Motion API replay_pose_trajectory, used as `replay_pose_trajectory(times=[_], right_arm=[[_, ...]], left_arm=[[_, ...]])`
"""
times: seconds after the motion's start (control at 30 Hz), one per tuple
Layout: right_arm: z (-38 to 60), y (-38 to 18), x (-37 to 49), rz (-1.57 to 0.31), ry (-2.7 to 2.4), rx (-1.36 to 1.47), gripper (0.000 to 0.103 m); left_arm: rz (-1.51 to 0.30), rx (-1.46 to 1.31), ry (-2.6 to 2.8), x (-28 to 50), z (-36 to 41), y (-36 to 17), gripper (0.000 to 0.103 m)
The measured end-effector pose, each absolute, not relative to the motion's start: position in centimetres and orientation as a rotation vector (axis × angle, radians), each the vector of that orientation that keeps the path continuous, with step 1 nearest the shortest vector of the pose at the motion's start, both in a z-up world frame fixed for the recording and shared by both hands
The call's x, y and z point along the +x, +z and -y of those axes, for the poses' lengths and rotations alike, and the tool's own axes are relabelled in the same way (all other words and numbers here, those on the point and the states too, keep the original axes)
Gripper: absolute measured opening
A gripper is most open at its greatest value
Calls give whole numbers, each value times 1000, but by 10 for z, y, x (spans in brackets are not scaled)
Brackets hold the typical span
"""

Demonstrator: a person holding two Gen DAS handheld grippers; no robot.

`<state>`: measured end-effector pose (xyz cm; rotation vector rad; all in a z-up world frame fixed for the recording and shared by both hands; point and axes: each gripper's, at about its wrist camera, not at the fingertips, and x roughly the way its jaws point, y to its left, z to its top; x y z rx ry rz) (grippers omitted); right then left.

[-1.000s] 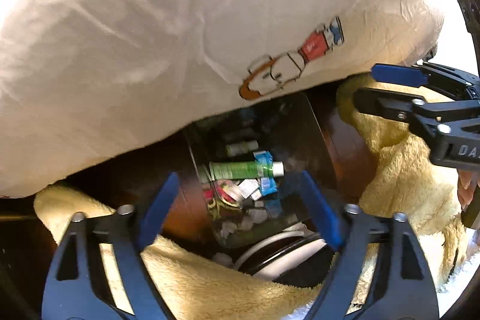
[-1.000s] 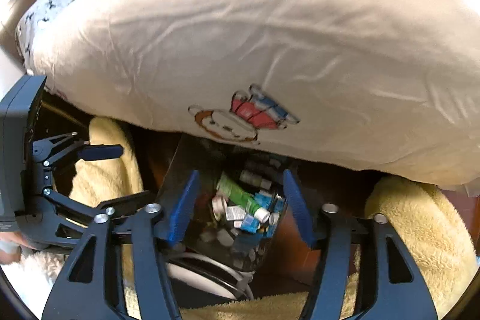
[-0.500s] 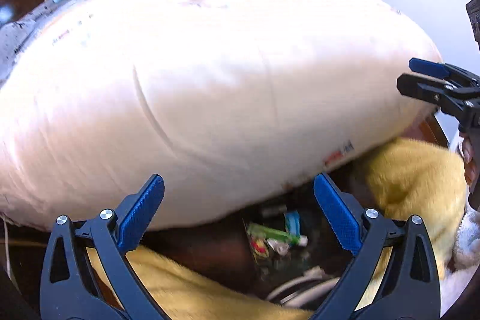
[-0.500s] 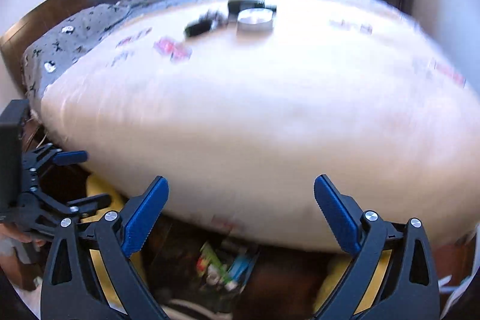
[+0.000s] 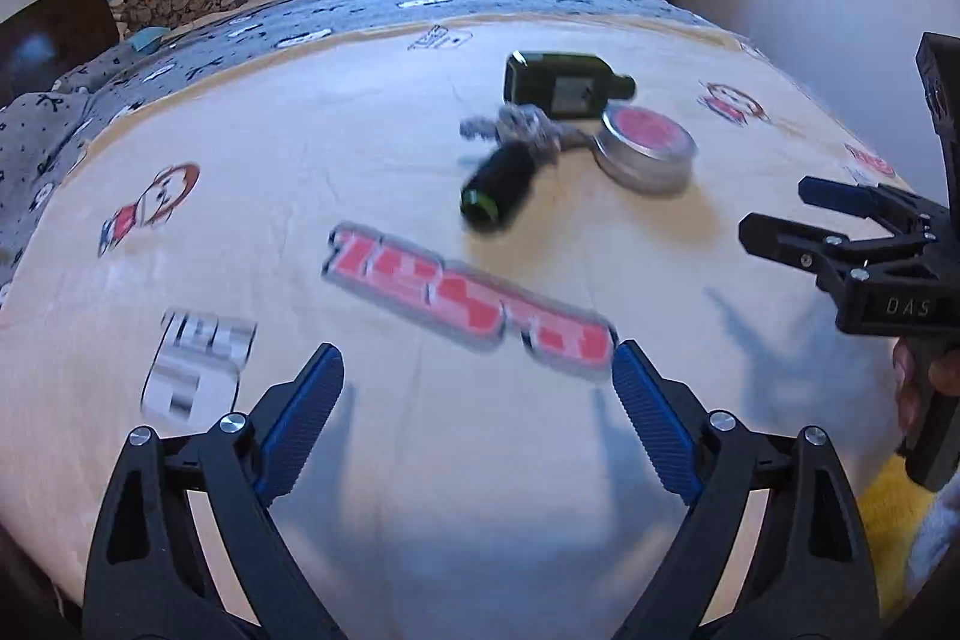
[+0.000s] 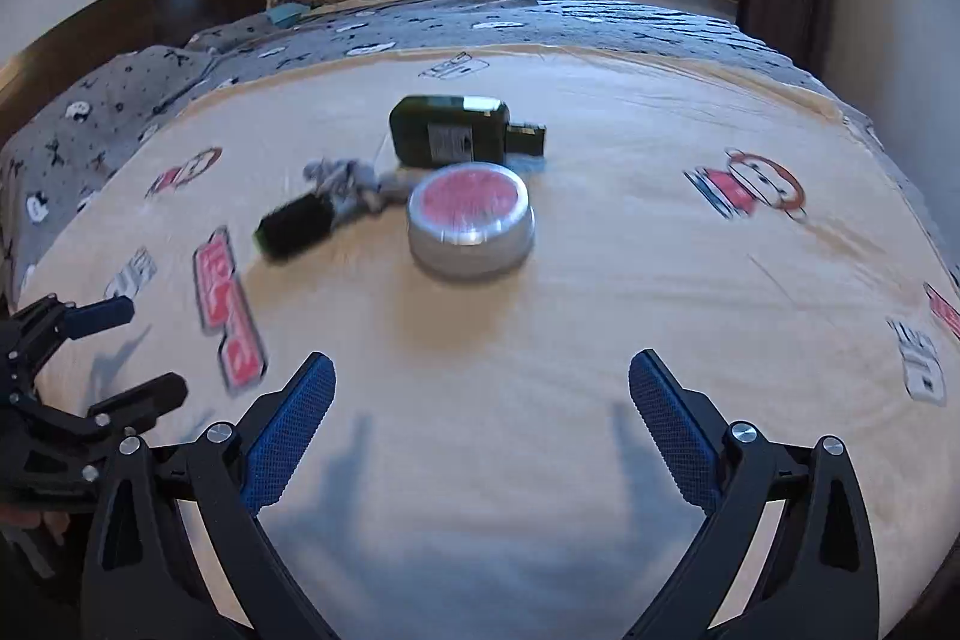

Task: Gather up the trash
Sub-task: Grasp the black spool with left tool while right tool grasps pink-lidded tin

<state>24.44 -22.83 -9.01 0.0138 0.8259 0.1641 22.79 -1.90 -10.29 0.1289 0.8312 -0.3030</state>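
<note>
Both grippers over the bed sheet (image 5: 372, 148), L gripper (image 5: 477, 424) jaws closing on nothing, R gripper (image 6: 480, 436) spread wide, empty. Trash clustered mid-bed: flat dark bottle (image 6: 450, 133), round tin (image 6: 471, 220), small dark bottle (image 6: 294, 226), crumpled wrapper (image 6: 345, 178) — probably grouped for easy pickup.

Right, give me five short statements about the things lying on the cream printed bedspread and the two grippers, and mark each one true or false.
1. The round silver tin with a red lid lies on the cream printed bedspread. True.
2. The flat dark green bottle stands upright. False: it lies on its side.
3. The right gripper holds the tin. False: its jaws are wide apart with nothing between them.
4. The small dark cylinder lies beside the crumpled grey wrapper. True.
5. The left gripper grips the green bottle. False: nothing is between its jaws, which are closing, and the bottle lies far ahead.
</note>
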Motion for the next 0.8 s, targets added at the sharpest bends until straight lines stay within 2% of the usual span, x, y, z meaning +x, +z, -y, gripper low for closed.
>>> replay_pose_trajectory(times=[0.03,0.17,0.27,0.37,0.4,0.43,0.47,0.53,0.6,0.8], right_arm=[[229,-91,255,-825,160,22,97],[226,-99,290,-853,174,43,89],[220,-107,307,-879,159,24,85],[217,-114,319,-904,171,16,81],[216,-115,322,-905,178,11,79],[216,-116,323,-908,186,6,70],[217,-117,325,-909,186,3,70],[220,-117,325,-911,197,18,70],[224,-116,321,-909,191,13,69],[231,-107,290,-895,196,-17,69]], left_arm=[[-831,118,-294,240,20,-104,86],[-837,105,-294,274,26,-109,73],[-840,120,-308,290,36,-109,70],[-850,134,-307,304,43,-110,64],[-855,138,-309,307,45,-111,60],[-862,143,-312,311,47,-112,56],[-872,148,-317,315,49,-115,48],[-882,152,-331,320,52,-117,42],[-884,163,-352,319,56,-118,26],[-897,190,-376,288,58,-115,25]])
